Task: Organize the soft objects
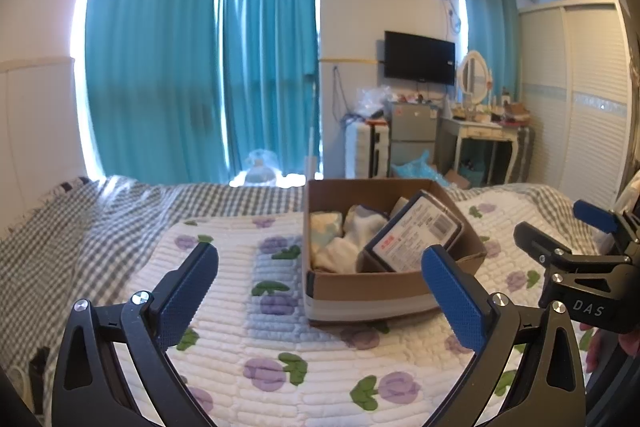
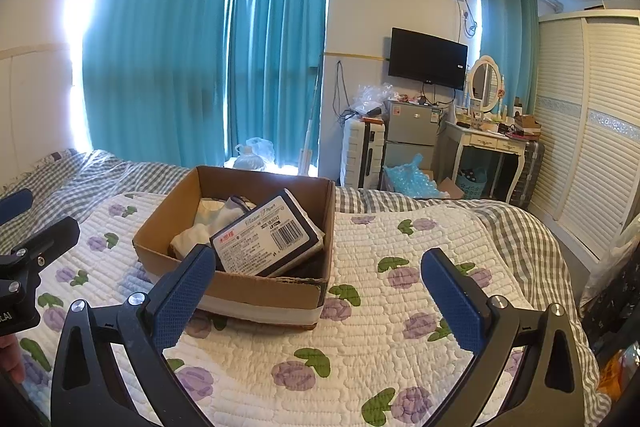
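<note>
Now, the soft things — pale folded cloths [image 1: 344,231] and a dark wrapped tissue pack [image 2: 266,239] with a barcode label — are seen lying inside the open cardboard box [image 1: 360,291], the pack propped aslant over the cloths. The box is set on the flowered quilt [image 2: 400,307], which is spread over a checked sheet [image 1: 80,219] on the bed. No loose soft item is made out on the quilt around it. The left gripper [image 1: 320,287] is held just before the box with its fingers spread wide and nothing between them; the right gripper [image 2: 318,291] is likewise held wide apart and empty, near the box's front corner. Two stages are fitted by this — a box packed and finished, or a box whose contents are yet to be sorted. No single next move is settled by the views.
</note>
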Motion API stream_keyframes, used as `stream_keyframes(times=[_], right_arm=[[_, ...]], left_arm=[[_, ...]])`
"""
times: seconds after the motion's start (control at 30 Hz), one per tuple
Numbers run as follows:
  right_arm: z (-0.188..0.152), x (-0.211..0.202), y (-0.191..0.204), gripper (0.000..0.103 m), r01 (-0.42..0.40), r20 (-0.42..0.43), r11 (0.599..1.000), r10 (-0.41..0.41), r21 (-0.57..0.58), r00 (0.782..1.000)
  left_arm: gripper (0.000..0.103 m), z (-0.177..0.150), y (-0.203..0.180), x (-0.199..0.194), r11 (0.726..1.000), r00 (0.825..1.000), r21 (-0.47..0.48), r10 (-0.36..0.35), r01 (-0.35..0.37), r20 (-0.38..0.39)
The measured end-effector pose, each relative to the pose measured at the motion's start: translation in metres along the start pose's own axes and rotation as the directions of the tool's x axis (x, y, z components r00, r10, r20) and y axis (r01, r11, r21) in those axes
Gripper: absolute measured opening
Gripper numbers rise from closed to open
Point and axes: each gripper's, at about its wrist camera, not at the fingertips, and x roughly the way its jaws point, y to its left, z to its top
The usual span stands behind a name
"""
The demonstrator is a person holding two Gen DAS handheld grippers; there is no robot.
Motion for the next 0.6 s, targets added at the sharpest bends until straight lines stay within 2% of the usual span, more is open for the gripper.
stream_keyframes(times=[0.6], right_arm=[[-0.0011,-0.0011,0.0024,0.103,0.003,0.001,1.000,-0.003,-0.010,1.000]], left_arm=[[0.103,-0.0005,0.0013,0.0008,1.000,1.000,0.003,-0.003,0.004,-0.006]])
